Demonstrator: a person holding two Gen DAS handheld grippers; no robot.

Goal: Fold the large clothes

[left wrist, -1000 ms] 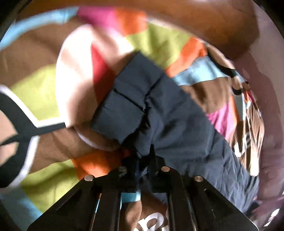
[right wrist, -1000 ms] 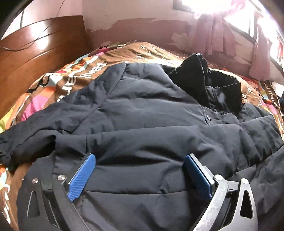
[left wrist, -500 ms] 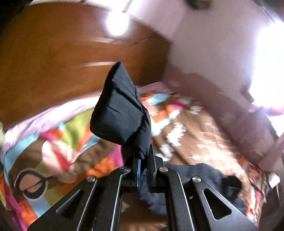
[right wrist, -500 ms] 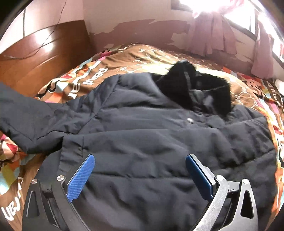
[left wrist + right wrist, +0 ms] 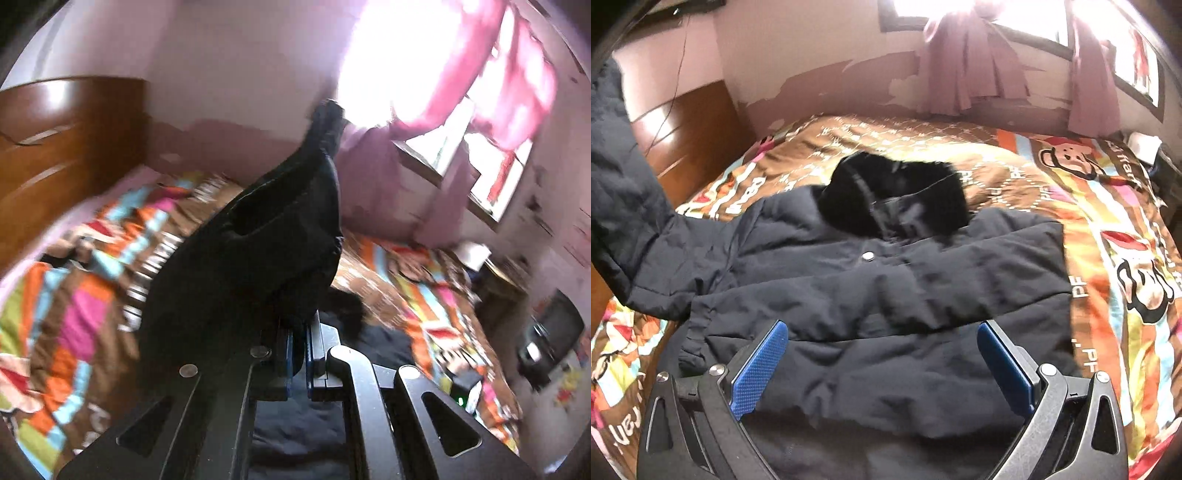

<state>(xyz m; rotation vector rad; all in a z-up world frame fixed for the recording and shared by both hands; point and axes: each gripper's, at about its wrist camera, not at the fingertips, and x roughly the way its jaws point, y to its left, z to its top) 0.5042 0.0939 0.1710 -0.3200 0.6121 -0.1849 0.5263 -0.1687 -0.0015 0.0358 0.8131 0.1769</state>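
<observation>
One jacket (image 5: 886, 295) is all I have to fold, a dark navy padded one with a black furry collar (image 5: 894, 195); it lies flat on the patterned bedspread (image 5: 1108, 229), its long axis running from my near edge toward the far wall, collar end pointing away from me toward the window (image 5: 1015, 14). One snap button (image 5: 868, 256) shows just below the collar. Two sleeves I can count: one lies folded across the chest, running side to side; the other sleeve (image 5: 624, 206) is lifted off the bed at the left of my right view, rising up and out of the picture. Two grippers are mine; my left gripper (image 5: 298, 343) has its blue pads pressed together on that raised sleeve (image 5: 266, 240), whose cloth stands up from the jaws and tapers toward the bright window, tilted a little to the right; my right gripper (image 5: 882, 365) hovers over the lower body of the jacket with its two blue pads (image 5: 759, 369) spread wide, nothing between them but the cloth below; whether they touch it I cannot tell. One wooden headboard (image 5: 683, 125) stands at the left; two pink curtains (image 5: 964, 66) hang at the window.
</observation>
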